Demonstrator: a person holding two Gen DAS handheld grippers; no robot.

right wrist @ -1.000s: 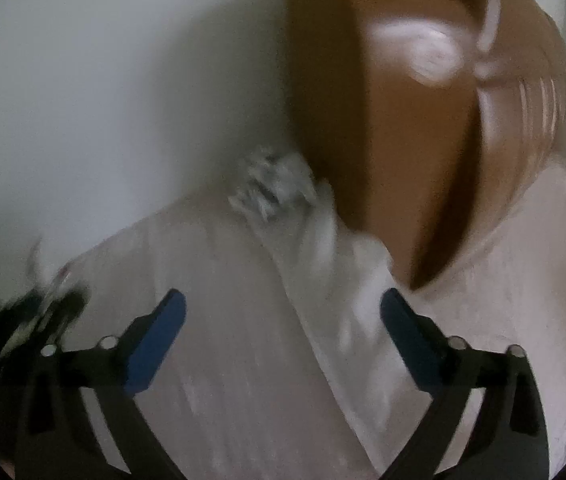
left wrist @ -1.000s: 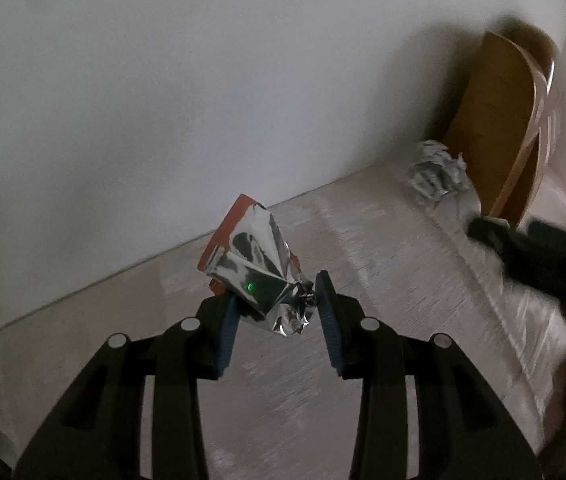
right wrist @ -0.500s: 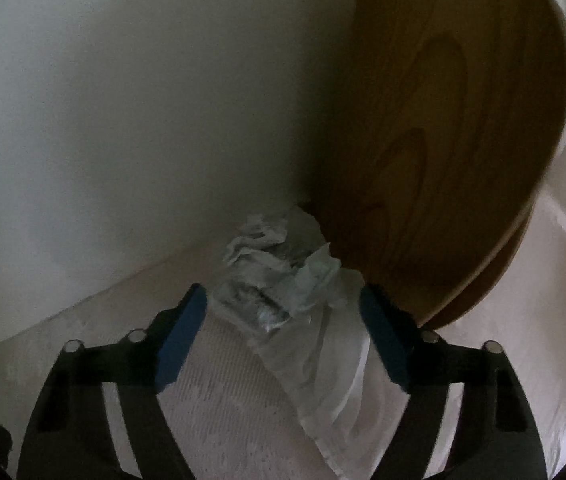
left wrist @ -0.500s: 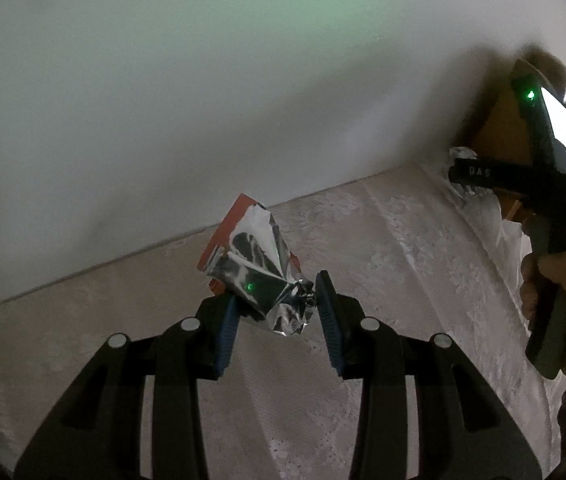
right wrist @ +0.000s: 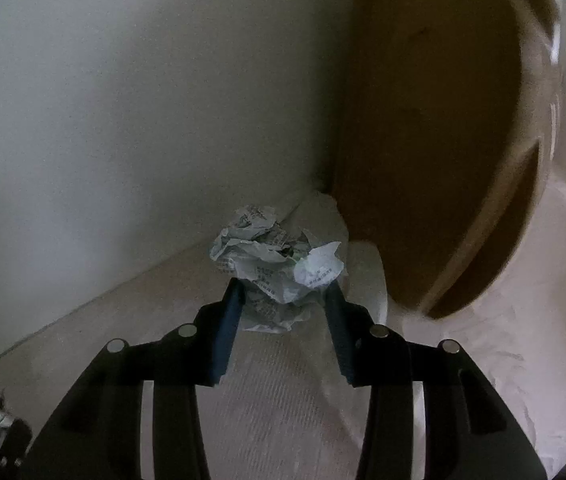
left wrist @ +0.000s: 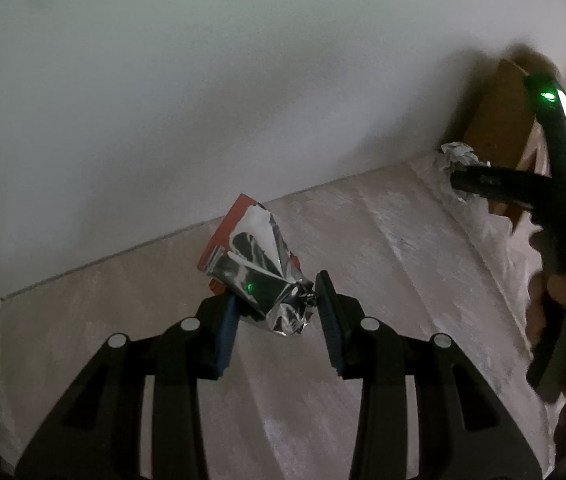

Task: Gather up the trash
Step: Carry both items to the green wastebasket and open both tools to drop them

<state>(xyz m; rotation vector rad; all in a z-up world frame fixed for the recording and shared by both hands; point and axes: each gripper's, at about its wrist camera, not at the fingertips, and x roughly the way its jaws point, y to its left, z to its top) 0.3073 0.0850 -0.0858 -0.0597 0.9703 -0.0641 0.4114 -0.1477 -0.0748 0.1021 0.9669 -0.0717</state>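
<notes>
The left gripper [left wrist: 277,312] has its jaws clamped on a crumpled foil wrapper [left wrist: 263,280], silvery inside with an orange-red outer face, which stands up from between the blue pads [left wrist: 225,332] above the worktop [left wrist: 383,240], a surface covered with a pale lace-patterned cloth that runs back to a white wall [left wrist: 243,80]. The right gripper [right wrist: 283,300] has its jaws closed in on a ball of crumpled printed paper [right wrist: 275,252], one pad on each side of it and touching it; the paper sits at the far edge of the worktop, in the corner where the wall meets a wooden board [right wrist: 423,140] that stands on edge and leans there. In the left wrist view the right gripper shows at the far right, held in a hand [left wrist: 563,300], its tip at the paper ball beside the wooden board
</notes>
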